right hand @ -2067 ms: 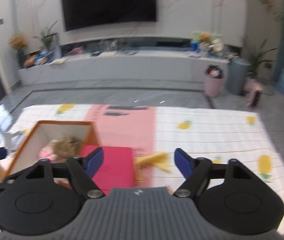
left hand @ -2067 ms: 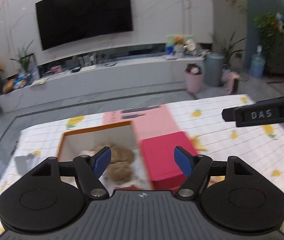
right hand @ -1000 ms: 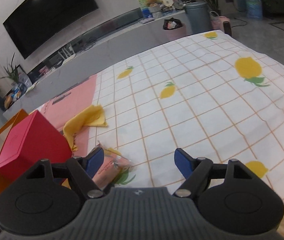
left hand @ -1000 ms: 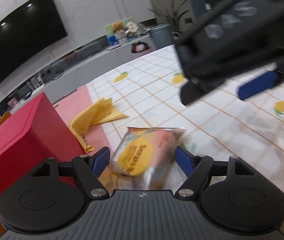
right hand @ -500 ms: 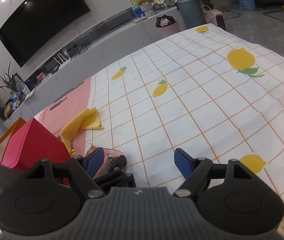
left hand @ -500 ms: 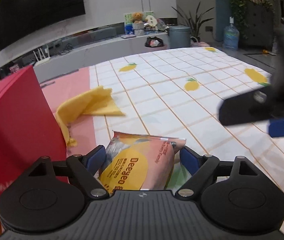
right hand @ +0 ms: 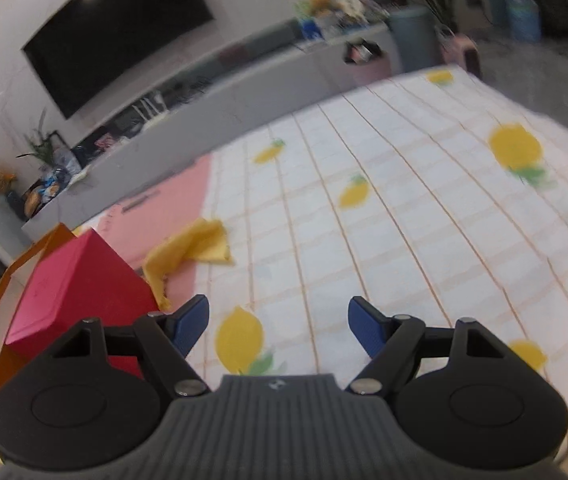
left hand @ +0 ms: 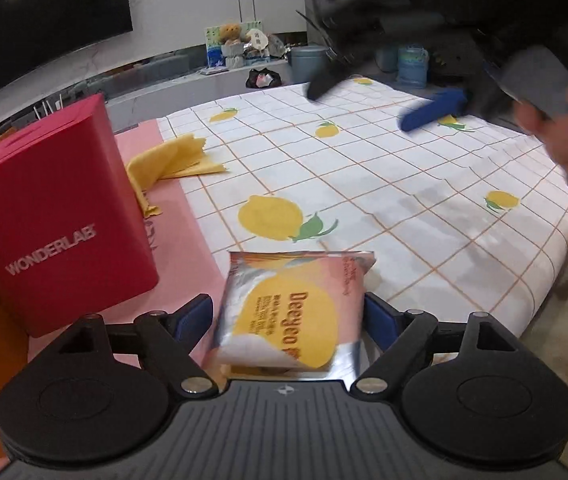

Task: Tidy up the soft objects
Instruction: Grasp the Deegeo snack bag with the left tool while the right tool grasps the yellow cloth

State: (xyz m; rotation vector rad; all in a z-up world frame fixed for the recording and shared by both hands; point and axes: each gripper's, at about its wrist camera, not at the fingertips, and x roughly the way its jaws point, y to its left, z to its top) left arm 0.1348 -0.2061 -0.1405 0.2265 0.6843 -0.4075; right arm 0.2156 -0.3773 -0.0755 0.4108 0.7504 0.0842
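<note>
Spread wide, my left gripper (left hand: pixel 285 318) has just been opening, with the snack packet (left hand: pixel 291 316) lying between its blue fingers (left hand: pixel 194 318); whether they touch its edges I cannot tell. It is a crinkled silver and peach pouch with a yellow circle, flat on the lemon-print tablecloth (left hand: pixel 363 184). Beyond lies a yellow cloth (left hand: pixel 172 162) beside the red box (left hand: pixel 50 216). My right gripper (right hand: pixel 278 326) stands open over the cloth, empty.

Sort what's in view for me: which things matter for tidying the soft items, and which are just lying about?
For the job:
- snack packet, between the open left hand-held gripper
- yellow cloth
- orange box

Lying about:
- red WONDERLAB box
- lemon-print tablecloth
- TV
</note>
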